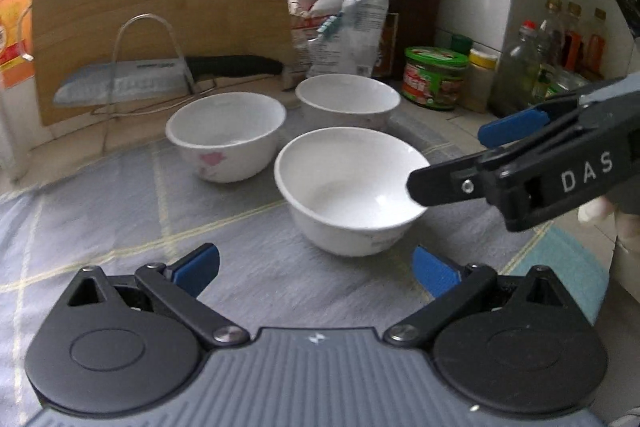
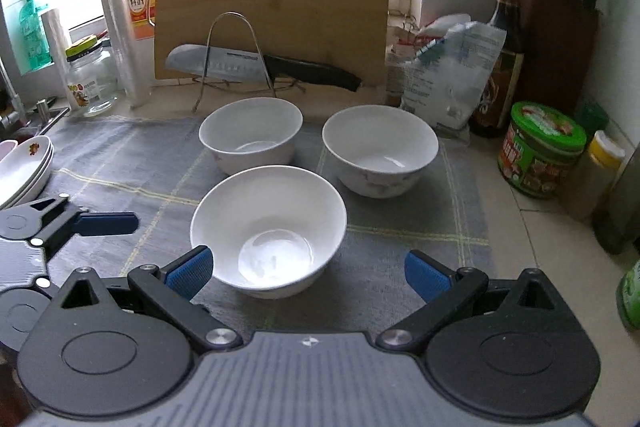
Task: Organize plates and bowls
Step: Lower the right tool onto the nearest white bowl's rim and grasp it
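the nearest bowl (image 2: 268,231) stood empty on the grey cloth (image 2: 120,163), two more bowls (image 2: 251,135) just behind it. the right gripper (image 2: 306,273) hung before it, jaws apart and empty; the left gripper (image 1: 316,269) likewise — seemingly the approach to a first pick, needing a pinch on the rim. stacked plates (image 2: 24,167) were cut off at the left edge.

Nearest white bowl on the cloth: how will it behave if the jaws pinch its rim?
The nearest bowl looks glazed and glossy, so probably slippery against the pads. It looks like ceramic: rigid, likely fragile if dropped. Its base is narrower than its rim, so a one-sided pinch may tilt it.
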The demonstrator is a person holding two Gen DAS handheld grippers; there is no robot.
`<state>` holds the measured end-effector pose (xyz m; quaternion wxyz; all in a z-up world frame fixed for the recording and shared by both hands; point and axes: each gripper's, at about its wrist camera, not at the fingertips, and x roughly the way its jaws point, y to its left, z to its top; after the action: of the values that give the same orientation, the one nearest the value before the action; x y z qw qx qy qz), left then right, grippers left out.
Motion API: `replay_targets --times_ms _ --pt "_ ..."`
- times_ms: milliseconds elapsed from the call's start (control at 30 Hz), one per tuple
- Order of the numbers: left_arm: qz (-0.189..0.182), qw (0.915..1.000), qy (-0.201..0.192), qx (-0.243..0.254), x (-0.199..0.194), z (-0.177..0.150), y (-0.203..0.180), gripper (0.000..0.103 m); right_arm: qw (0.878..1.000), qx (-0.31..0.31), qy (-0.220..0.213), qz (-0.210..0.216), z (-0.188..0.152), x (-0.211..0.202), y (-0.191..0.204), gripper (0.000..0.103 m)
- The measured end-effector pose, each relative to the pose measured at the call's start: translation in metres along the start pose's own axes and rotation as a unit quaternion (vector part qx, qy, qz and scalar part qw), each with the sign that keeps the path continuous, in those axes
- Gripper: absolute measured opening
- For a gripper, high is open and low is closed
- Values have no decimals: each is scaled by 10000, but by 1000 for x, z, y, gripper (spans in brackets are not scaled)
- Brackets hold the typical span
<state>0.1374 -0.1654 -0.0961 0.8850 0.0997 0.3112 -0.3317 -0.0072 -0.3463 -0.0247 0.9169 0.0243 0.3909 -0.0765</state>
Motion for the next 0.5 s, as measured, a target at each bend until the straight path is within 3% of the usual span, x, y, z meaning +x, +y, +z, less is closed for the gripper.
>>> replay_targets --times_ms 333,500 --pt "-21 10000 -21 32 24 9 -9 102 9994 23 104 319 14 25 -16 102" --pt "-63 10000 -31 52 29 12 -13 100 9982 -4 235 557 22 42 -21 90"
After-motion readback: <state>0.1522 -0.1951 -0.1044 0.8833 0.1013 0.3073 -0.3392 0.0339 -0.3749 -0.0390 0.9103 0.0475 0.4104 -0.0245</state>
